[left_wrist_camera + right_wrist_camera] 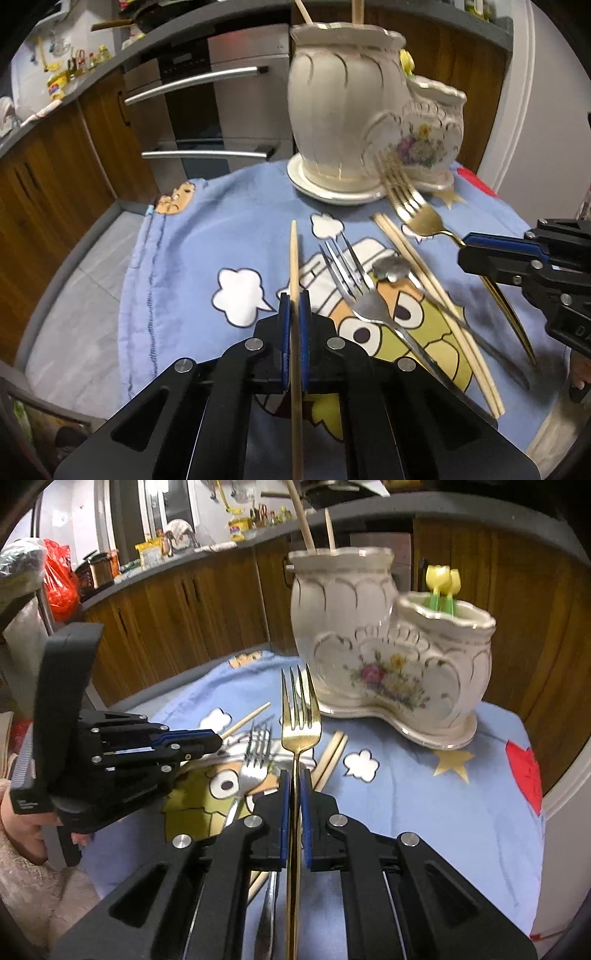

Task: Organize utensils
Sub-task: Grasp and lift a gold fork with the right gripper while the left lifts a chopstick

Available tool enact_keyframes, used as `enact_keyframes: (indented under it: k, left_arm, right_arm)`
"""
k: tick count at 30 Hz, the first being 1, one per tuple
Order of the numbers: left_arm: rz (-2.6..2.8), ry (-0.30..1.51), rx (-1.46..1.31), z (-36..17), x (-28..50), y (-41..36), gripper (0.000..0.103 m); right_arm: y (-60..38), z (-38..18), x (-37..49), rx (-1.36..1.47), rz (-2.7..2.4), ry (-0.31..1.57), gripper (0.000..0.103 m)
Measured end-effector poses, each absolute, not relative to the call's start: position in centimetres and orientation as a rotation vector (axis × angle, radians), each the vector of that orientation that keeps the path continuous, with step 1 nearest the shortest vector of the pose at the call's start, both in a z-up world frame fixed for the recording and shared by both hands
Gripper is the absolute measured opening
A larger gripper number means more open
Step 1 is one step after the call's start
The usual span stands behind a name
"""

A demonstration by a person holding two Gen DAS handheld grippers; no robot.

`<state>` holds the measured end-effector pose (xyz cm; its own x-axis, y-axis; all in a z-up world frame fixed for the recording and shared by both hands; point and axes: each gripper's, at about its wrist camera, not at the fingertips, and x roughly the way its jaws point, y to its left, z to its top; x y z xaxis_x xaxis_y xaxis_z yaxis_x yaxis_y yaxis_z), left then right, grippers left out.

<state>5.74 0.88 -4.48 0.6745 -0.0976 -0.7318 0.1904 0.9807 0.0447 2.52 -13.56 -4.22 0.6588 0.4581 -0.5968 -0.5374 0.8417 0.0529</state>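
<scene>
Flanking the held chopstick [294,266] — silver fork [354,291], apparently a spoon [392,272].

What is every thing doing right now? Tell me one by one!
Left gripper: shut on a wooden chopstick.
Right gripper: shut on the gold fork.
Silver fork: lying on the blue cloth.
Chopstick pair: lying on the cloth.
Ceramic holder: upright, wooden sticks in the tall part.
</scene>
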Motion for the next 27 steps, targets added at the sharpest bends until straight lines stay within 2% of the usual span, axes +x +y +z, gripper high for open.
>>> enact_keyframes:
  k: [18, 27]
  left_arm:
    - [-0.185, 0.552, 0.033, -0.1, 3.4, 1.9, 0.005]
    - [-0.198, 0.322, -0.02, 2.7, 1.1, 2.5, 0.005]
  right_arm:
    - [-14.9, -0.1, -1.4, -0.134, 0.553, 0.284, 0.006]
    - [-17.4, 2.0, -1.6, -0.029, 0.495, 0.164, 0.006]
